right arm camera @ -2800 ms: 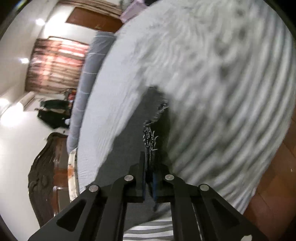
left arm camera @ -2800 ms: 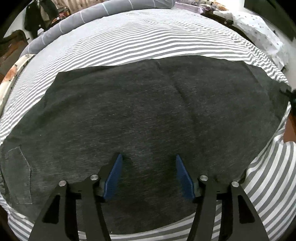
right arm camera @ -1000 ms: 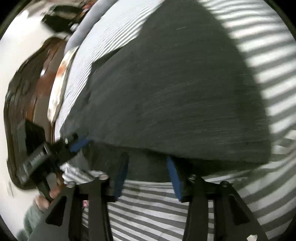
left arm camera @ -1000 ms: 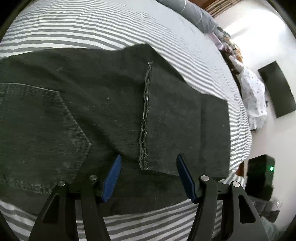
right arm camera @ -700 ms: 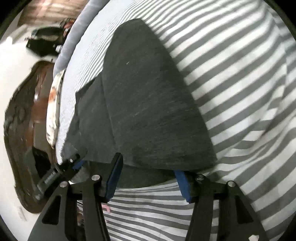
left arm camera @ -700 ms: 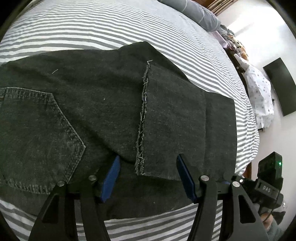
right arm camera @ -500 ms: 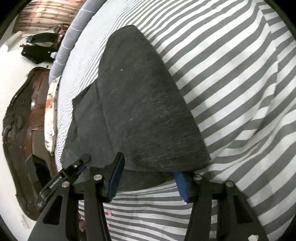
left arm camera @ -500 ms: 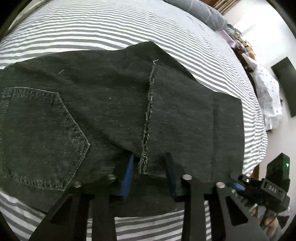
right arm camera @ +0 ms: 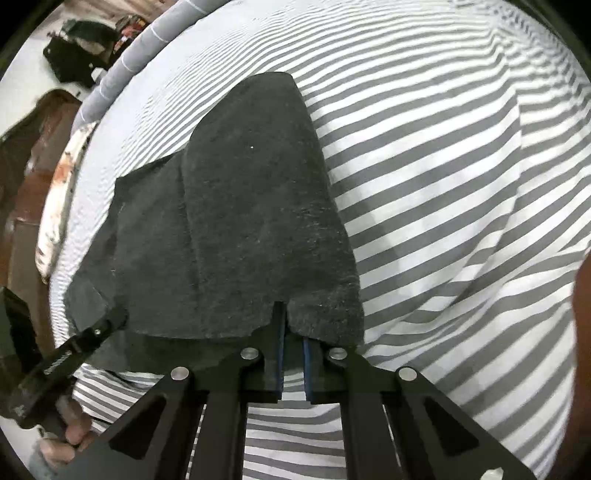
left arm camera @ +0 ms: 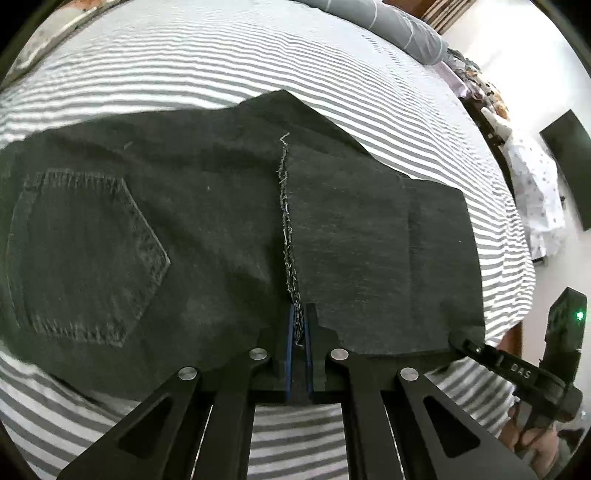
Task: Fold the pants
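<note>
Dark grey denim pants (left arm camera: 207,229) lie folded on a striped bed, a back pocket (left arm camera: 81,254) at the left and a frayed hem (left arm camera: 286,225) laid across the middle. My left gripper (left arm camera: 299,325) is shut on the near end of that frayed hem. In the right wrist view the pants (right arm camera: 258,206) show as a folded dark slab, and my right gripper (right arm camera: 291,332) is shut on the near edge at the fold. Each gripper shows in the other's view, at the near edge of the pants.
The grey-and-white striped bedsheet (left arm camera: 221,62) surrounds the pants. A grey bolster pillow (left arm camera: 388,22) lies at the far side. A dark wooden headboard (right arm camera: 22,147) stands at the left in the right wrist view. Wood floor shows past the bed edge (left arm camera: 513,332).
Both grippers were open over the pants' near edge half a second ago. Both have closed: the left on the frayed hem, the right on the folded edge.
</note>
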Motion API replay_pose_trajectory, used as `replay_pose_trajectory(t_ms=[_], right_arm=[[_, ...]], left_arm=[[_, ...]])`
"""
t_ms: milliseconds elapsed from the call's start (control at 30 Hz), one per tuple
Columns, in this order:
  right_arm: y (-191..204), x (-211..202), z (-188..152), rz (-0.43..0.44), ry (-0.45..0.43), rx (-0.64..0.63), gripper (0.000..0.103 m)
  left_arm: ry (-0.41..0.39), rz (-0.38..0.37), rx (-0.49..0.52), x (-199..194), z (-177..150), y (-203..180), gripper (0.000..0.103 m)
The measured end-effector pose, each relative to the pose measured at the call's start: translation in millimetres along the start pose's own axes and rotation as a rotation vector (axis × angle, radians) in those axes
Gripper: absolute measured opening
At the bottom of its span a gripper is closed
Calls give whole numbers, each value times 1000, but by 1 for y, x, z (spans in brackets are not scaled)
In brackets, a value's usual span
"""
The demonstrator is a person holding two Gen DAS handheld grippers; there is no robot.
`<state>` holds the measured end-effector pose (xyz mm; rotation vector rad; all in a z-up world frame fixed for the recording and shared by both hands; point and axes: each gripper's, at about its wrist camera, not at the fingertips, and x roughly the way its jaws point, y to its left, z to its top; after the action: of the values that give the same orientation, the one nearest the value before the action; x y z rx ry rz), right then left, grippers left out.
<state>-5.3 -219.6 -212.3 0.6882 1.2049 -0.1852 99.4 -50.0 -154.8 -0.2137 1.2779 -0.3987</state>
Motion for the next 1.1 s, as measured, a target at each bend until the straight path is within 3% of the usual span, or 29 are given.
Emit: replay_pose_trajectory(t_ms=[333,667,867,1033,1100], right_arm=[[4,16,-1,-98,46,-63,9],[6,19,1,-92,53,-62,12],[8,9,1,-64,74,-80,27],[17,-10,-9,-52,93,-113,31],[23,-21,-13,-35,93,-142,31]], left_arm=[[22,47,33,19,-15,1,6],[10,119,109,28,-17,-16,11],[2,136,124,24,-16,-22,14],[-99,162,160,2,-21,-29,14],[-159,141,165,-10,-21,-30,15]])
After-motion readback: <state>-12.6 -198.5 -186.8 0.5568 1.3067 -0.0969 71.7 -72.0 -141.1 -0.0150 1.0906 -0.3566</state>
